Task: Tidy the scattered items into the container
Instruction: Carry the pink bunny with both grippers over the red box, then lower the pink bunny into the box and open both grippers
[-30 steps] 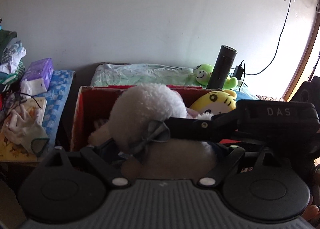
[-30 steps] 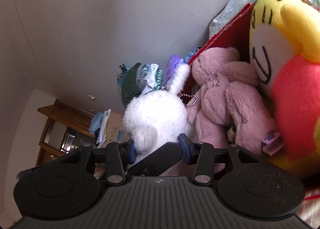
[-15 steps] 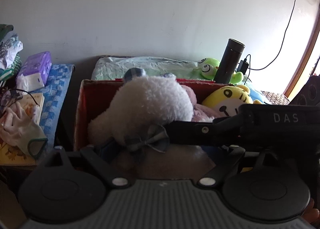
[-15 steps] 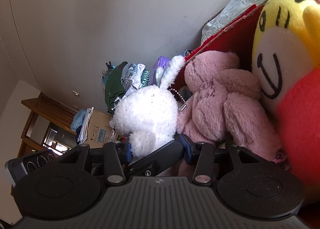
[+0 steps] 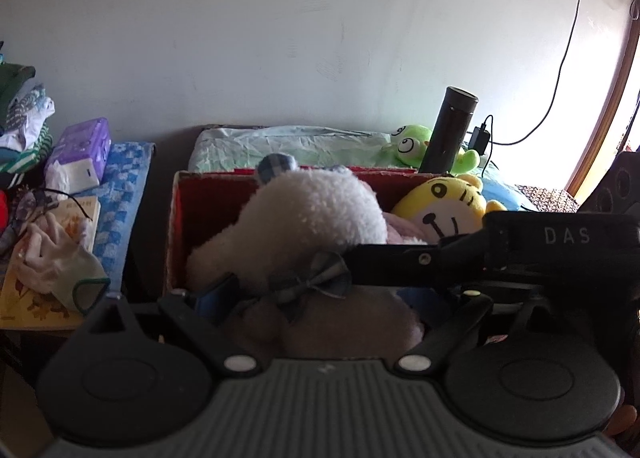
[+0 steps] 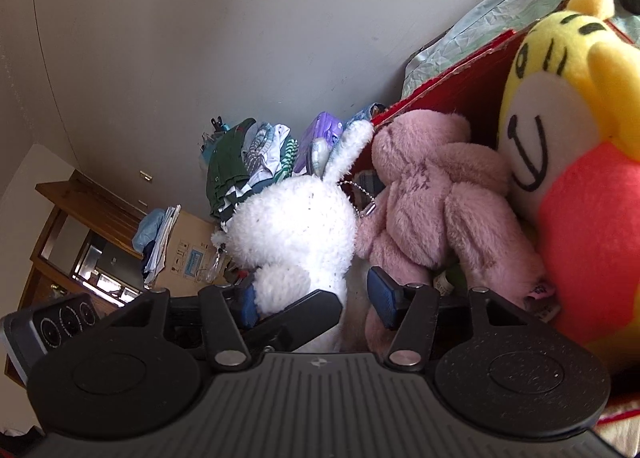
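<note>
In the left wrist view, red box: the red cardboard box [image 5: 208, 198] stood against the wall, its rim behind the toys
Left tongs: the left gripper [image 5: 320, 298] was spread wide around the cream fluffy plush bear with a grey checked bow [image 5: 312, 218], which sat at the box's front; whether the pads pressed on it could not be told
Yellow toy: the yellow plush tiger with a drawn face [image 5: 444, 206] lay in the box, to the right of the bear
In the right wrist view, right tongs: the right gripper [image 6: 312, 298] had just been opening; the small white fluffy bunny with a ball chain [image 6: 296, 226] stood between its blue pads, the right pad clear of it
Pink toy: the pink plush bear [image 6: 432, 194] lay in the box, touching the bunny and the tiger
</note>
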Demonstrator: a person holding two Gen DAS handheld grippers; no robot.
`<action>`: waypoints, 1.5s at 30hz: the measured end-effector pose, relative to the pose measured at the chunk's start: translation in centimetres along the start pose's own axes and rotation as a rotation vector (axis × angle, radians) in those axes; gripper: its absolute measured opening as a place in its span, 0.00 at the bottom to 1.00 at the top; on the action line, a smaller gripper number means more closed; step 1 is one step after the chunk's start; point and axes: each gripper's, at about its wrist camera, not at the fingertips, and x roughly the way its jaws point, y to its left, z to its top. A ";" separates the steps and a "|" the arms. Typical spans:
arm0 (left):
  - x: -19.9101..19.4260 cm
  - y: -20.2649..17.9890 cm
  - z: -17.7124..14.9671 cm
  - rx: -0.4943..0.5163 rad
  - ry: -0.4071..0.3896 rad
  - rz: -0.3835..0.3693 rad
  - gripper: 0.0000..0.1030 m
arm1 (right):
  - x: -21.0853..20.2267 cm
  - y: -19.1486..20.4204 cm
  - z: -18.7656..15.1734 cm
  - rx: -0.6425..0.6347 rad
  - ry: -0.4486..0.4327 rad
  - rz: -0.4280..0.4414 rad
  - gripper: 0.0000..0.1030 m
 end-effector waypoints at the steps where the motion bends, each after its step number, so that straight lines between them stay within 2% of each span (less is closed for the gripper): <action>1: -0.1 0.0 0.0 -0.002 0.001 0.002 0.90 | -0.2 0.0 -0.1 0.004 -0.008 -0.002 0.56; 9: -1.5 -0.8 -0.4 0.006 -0.014 0.042 0.90 | -1.6 0.8 -0.6 0.007 -0.078 -0.043 0.59; 13: -2.7 -1.6 -0.8 0.023 -0.026 0.051 0.90 | -2.5 1.6 -1.5 -0.050 -0.108 -0.077 0.53; 15: -3.1 -2.1 -1.2 0.032 -0.027 0.040 0.90 | -2.8 2.2 -2.1 -0.093 -0.122 -0.101 0.53; 19: -3.8 -3.1 -2.0 0.049 -0.026 0.015 0.90 | -2.9 2.8 -2.7 -0.152 -0.130 -0.140 0.44; 24: -3.6 -3.4 -2.6 0.033 0.000 -0.004 0.90 | -2.9 3.0 -3.3 -0.172 -0.125 -0.160 0.38; 28: -3.7 -3.8 -2.9 0.037 0.005 -0.020 0.90 | -3.1 2.5 -3.8 -0.136 -0.108 -0.145 0.38; 32: -4.0 -4.5 -2.7 0.053 -0.013 -0.080 0.90 | -3.9 2.4 -3.8 -0.123 -0.132 -0.124 0.38; 36: -3.1 -5.3 -2.7 0.069 0.003 -0.125 0.90 | -4.4 2.2 -3.6 -0.102 -0.160 -0.125 0.38; 45: 0.0 -4.1 -2.5 -0.006 0.059 -0.149 0.91 | -5.0 2.0 -3.6 -0.107 -0.190 -0.159 0.38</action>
